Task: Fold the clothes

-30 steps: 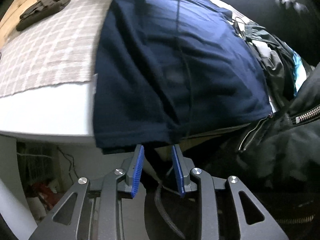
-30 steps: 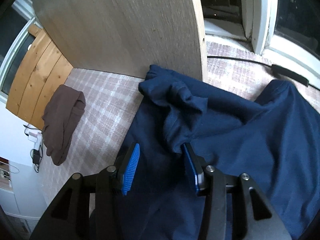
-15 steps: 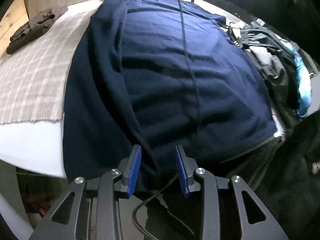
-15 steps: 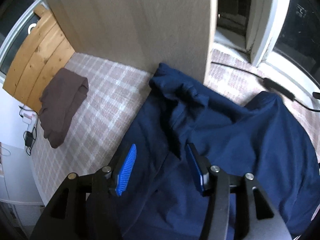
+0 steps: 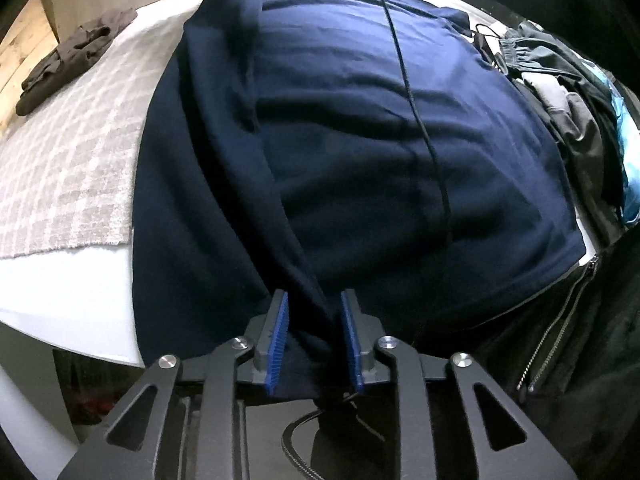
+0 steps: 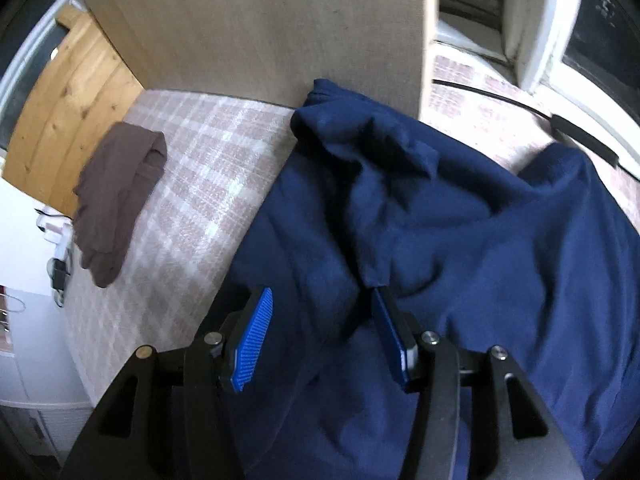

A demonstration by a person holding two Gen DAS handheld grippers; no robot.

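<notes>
Checked cloth point(image 5: 60, 168); navy garment point(image 5: 360, 140) btwn closing left hand-held gripper point(image 5: 314, 340)

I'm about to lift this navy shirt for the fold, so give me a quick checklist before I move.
1. Left gripper closing with the navy shirt hem between its pads: ok.
2. Firm pinch on the hem: cannot tell.
3. Right gripper holding cloth: not ok, open over the shirt.
4. Black cable off the shirt: not ok, lies across it.
5. Brown garment apart from the shirt: ok.
</notes>
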